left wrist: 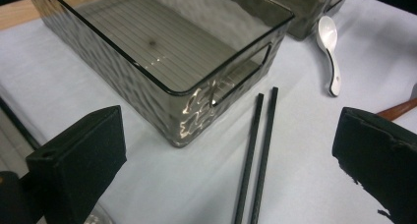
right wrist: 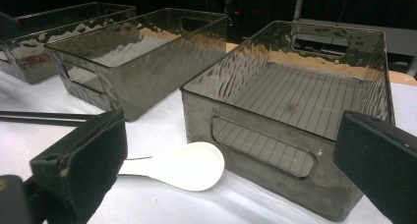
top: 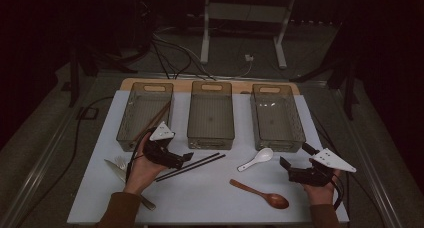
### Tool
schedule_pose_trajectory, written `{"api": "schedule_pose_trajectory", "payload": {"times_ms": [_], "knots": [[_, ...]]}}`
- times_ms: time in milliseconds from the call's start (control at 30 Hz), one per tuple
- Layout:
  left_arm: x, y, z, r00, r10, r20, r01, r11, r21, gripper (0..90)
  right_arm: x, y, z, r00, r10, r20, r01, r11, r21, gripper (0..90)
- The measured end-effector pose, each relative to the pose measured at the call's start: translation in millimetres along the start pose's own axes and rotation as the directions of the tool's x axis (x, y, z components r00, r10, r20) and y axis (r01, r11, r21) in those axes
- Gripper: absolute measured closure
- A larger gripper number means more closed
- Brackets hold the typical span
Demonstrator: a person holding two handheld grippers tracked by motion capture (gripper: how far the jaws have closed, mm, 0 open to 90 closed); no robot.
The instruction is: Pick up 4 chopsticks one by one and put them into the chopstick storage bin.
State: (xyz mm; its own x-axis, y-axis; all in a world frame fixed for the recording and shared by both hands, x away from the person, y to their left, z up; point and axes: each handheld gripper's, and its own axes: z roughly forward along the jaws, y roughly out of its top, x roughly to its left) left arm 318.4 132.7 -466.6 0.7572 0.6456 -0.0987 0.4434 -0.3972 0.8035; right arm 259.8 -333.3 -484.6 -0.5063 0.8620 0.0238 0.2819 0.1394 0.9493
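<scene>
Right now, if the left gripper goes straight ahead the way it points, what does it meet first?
Probably the black chopsticks: they lie on the table between the open jaws of the left gripper. The middle bin stands just beyond; depth is uncertain.

Chopsticks (top: 190, 166) lie before the middle bin (top: 210, 115), spoon (top: 255, 159) rightward.

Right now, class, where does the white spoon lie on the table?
In the high view the white spoon lies right of centre on the table, just in front of the right bin, between the black chopsticks and the right gripper.

Both grippers' fingers (left wrist: 74, 160) spread wide
</scene>
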Motion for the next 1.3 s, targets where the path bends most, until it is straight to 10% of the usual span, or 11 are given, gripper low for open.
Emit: {"api": "schedule_pose_trajectory", "payload": {"times_ms": [800, 1300], "knots": [[-5.3, -12.4, 27.2, 0.9992, 0.039, -0.006, -0.038, 0.9929, 0.113, 0.8, 0.0, -0.1, 0.5, 1.0, -0.001, 0.0, 0.001, 1.0, 0.0, 0.2], [-11.0, -17.8, 39.8, 0.9952, 0.083, -0.052, -0.071, 0.9773, 0.199, 23.8, -0.3, 0.1, -0.3, 1.0, 0.004, 0.001, -0.004, 1.0, -0.003, 0.2]]}}
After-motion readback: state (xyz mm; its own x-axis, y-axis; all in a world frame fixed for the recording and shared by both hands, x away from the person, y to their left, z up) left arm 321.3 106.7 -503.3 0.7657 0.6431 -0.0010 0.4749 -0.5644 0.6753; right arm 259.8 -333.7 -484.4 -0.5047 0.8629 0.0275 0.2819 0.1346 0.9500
